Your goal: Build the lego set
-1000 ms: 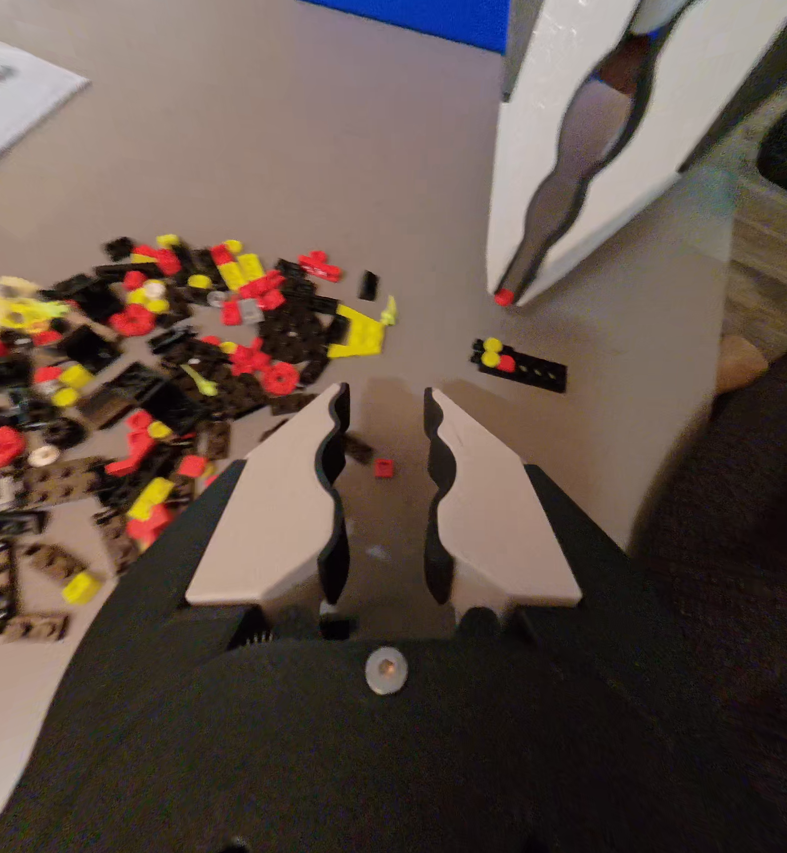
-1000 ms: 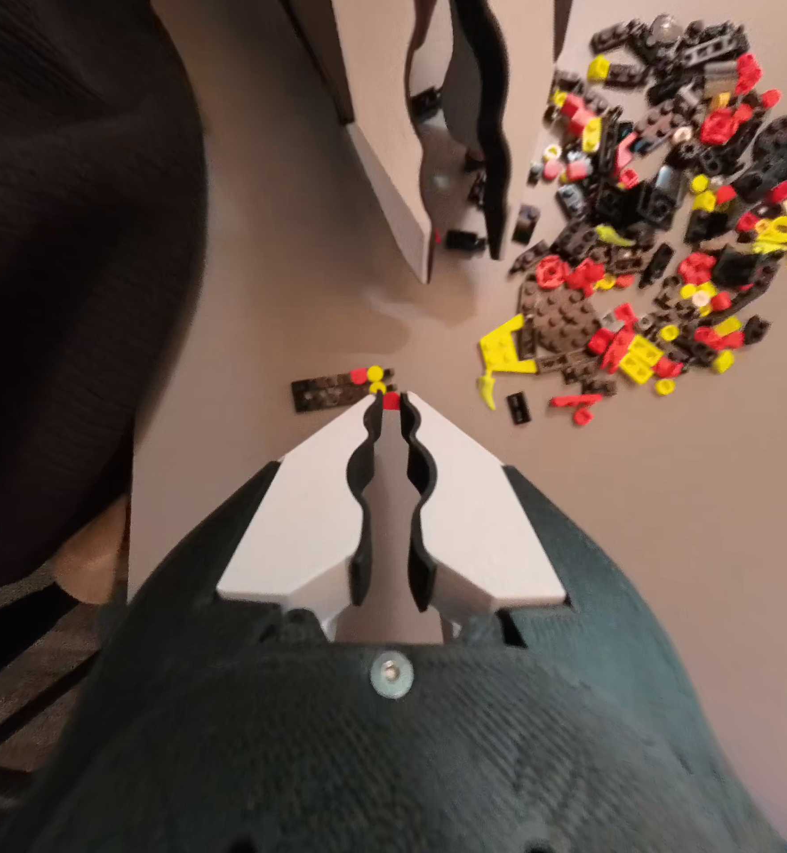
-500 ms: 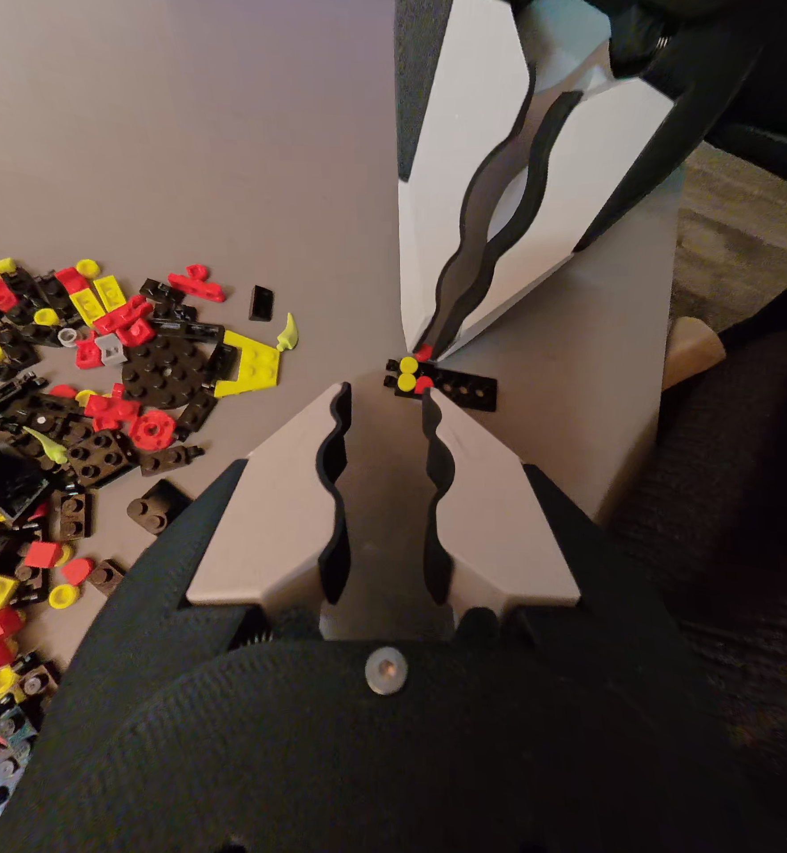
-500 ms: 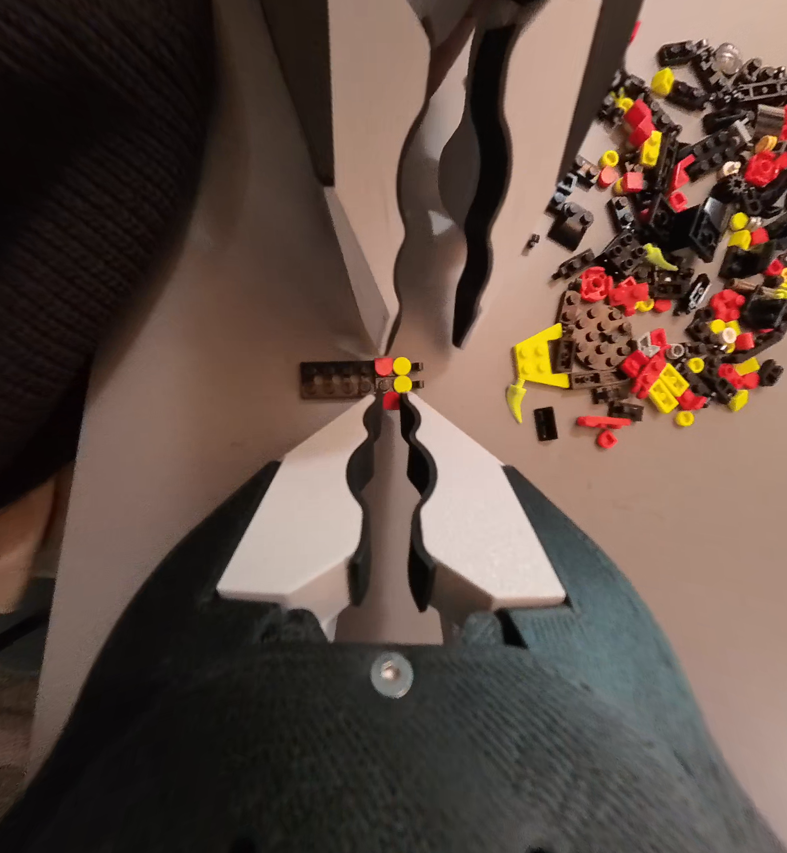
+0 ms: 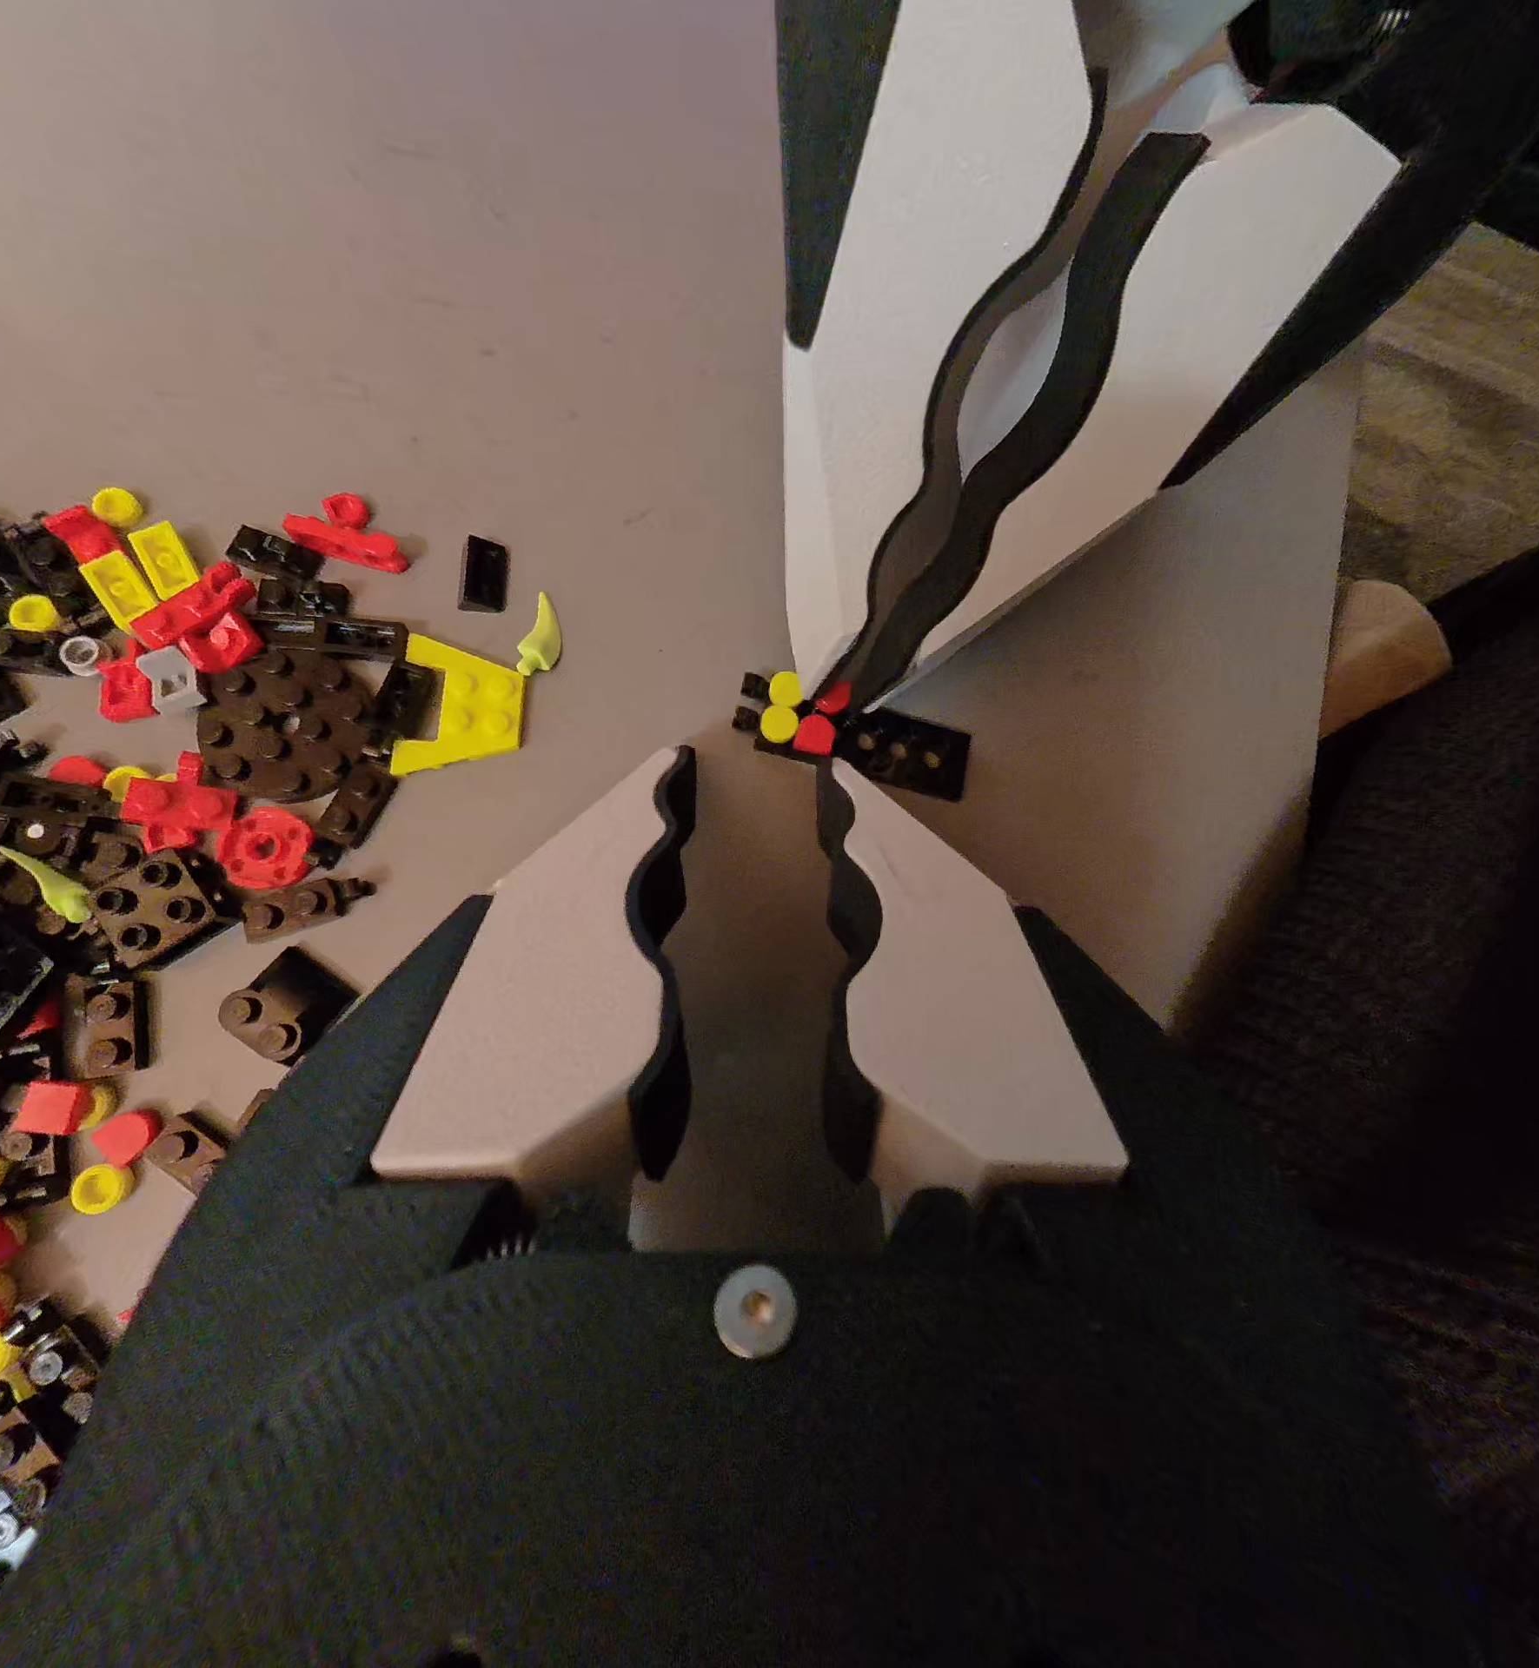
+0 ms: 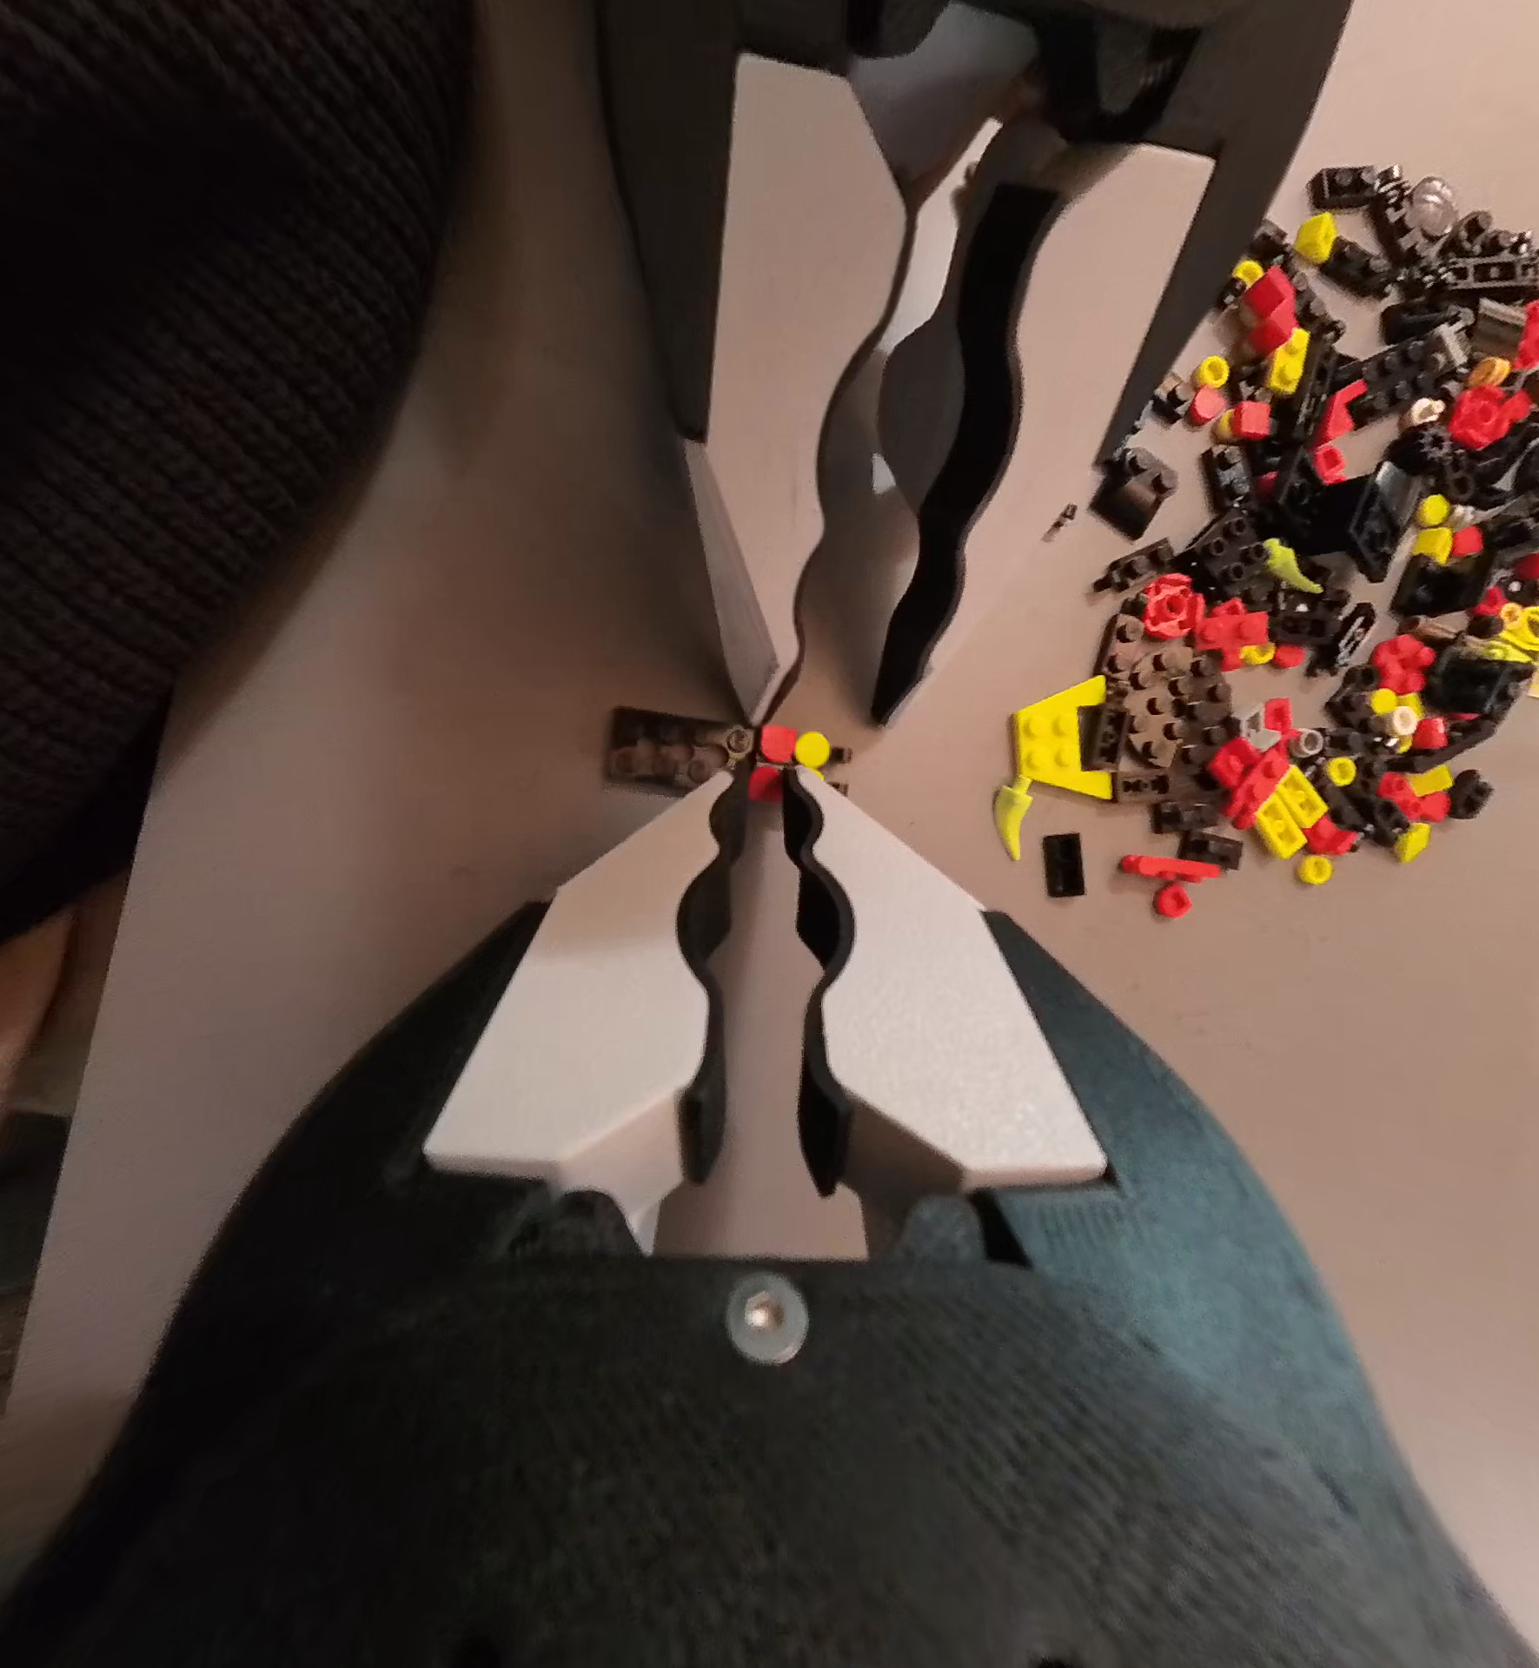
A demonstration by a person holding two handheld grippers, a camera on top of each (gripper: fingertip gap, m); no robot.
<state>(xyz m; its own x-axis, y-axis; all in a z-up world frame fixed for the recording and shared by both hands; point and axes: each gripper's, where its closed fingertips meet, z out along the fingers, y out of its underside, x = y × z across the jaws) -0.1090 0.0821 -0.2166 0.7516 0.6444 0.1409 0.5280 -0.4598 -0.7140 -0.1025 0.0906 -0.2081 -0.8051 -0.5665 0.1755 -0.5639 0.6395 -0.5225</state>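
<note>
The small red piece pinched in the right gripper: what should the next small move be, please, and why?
Probably press the small red piece down onto the long black studded plate, since the right gripper holds it at the plate's edge beside an already seated red piece.

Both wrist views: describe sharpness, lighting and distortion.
Left wrist view: sharp, dim warm light, loose bricks crisp, wide-angle bending at the edges. Right wrist view: softer, with motion blur on the black plate and the far left claw, same wide-angle curve.

text: none legible | labels: none | numbers: none | signs: none
</note>
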